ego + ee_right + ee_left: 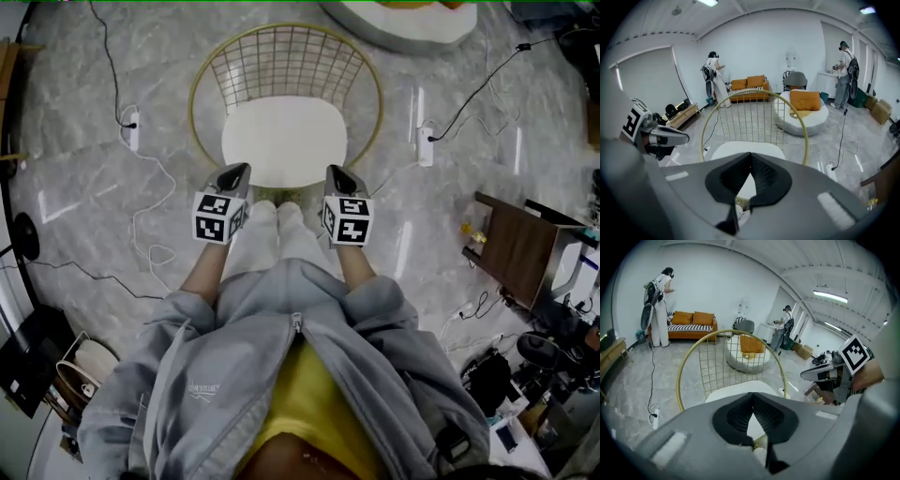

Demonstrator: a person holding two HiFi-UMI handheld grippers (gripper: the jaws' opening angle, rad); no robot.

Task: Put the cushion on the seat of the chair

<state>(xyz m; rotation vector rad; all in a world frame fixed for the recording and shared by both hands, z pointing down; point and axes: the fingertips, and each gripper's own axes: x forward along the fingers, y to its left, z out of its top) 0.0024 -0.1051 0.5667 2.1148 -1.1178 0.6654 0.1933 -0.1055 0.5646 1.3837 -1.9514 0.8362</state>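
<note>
Head view: the white cushion [284, 141] lies on the seat of the wire chair [285, 56]; you hold your left gripper [237, 172] and right gripper [335, 172] near its front corners. Left gripper view: jaws clenched, empty. Right gripper view: likewise clenched on nothing

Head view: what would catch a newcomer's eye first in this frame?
The gold wire chair stands at top centre, with the white cushion lying on its seat. At its near edge hover the left tool and the right tool, both shut and empty, each carrying a black-and-white marker cube.
</note>
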